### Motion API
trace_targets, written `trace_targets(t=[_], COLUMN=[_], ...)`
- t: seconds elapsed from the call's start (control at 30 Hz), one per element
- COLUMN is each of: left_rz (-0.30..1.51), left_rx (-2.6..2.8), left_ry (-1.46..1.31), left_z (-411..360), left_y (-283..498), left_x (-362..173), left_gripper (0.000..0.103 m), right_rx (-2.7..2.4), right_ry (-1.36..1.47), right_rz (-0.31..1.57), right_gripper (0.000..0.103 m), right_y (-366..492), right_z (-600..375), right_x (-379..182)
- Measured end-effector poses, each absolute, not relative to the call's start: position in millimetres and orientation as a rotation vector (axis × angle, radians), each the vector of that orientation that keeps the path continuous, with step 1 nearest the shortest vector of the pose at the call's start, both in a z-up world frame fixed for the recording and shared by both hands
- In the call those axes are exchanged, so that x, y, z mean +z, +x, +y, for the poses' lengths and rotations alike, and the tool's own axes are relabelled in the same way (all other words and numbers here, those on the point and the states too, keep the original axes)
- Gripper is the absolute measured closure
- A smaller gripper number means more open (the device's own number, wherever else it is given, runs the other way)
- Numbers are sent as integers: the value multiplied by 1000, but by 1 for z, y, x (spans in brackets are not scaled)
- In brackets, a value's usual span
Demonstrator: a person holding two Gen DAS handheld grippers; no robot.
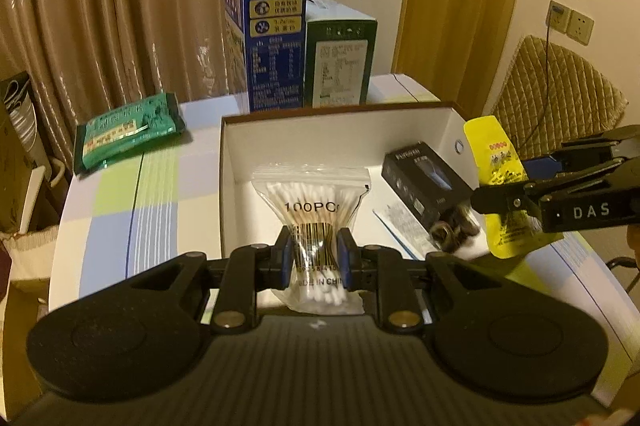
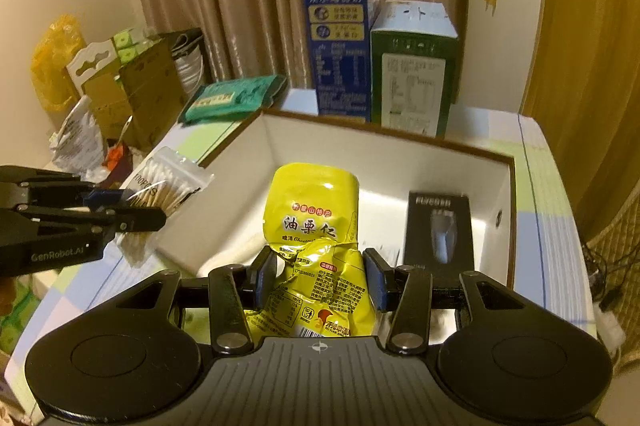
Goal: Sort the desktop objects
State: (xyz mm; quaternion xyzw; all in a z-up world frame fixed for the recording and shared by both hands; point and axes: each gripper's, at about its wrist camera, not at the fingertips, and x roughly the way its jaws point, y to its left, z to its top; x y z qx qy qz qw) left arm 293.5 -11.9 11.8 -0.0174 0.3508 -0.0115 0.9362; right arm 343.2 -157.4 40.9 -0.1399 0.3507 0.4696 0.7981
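My left gripper (image 1: 314, 258) is shut on a clear bag of cotton swabs (image 1: 310, 198) marked 100PCS, held above the near edge of an open white box (image 1: 340, 130). My right gripper (image 2: 322, 274) is shut on a yellow snack pouch (image 2: 312, 210), held over the box (image 2: 400, 162). A black product box (image 1: 424, 182) lies inside the white box on its right side; it also shows in the right wrist view (image 2: 438, 226). The left gripper with the swabs (image 2: 160, 186) shows at the left in the right wrist view. The pouch (image 1: 500, 178) shows at the right in the left wrist view.
A blue carton (image 1: 272, 38) and a green carton (image 1: 340, 62) stand behind the box. A green packet (image 1: 128, 134) lies at the table's back left. A paper slip (image 1: 400, 230) and a dark metal piece (image 1: 452, 230) lie in the box. Cardboard boxes and bags (image 2: 120, 90) crowd the floor left.
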Motion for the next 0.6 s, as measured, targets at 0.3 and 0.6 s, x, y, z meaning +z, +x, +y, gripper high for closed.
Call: trace_targets(t=[0.3, 0.6], left_rz=[788, 935], left_rx=[-37, -48], left_ry=[-34, -32], left_z=[-3, -3], left_y=[348, 380], left_x=[0, -39], left_gripper=[85, 85], right_rx=[984, 972], right_ry=[-311, -372], right_rz=[819, 939], right_gripper=[59, 59], right_y=[384, 400], right_z=[-118, -100], right_x=[26, -15])
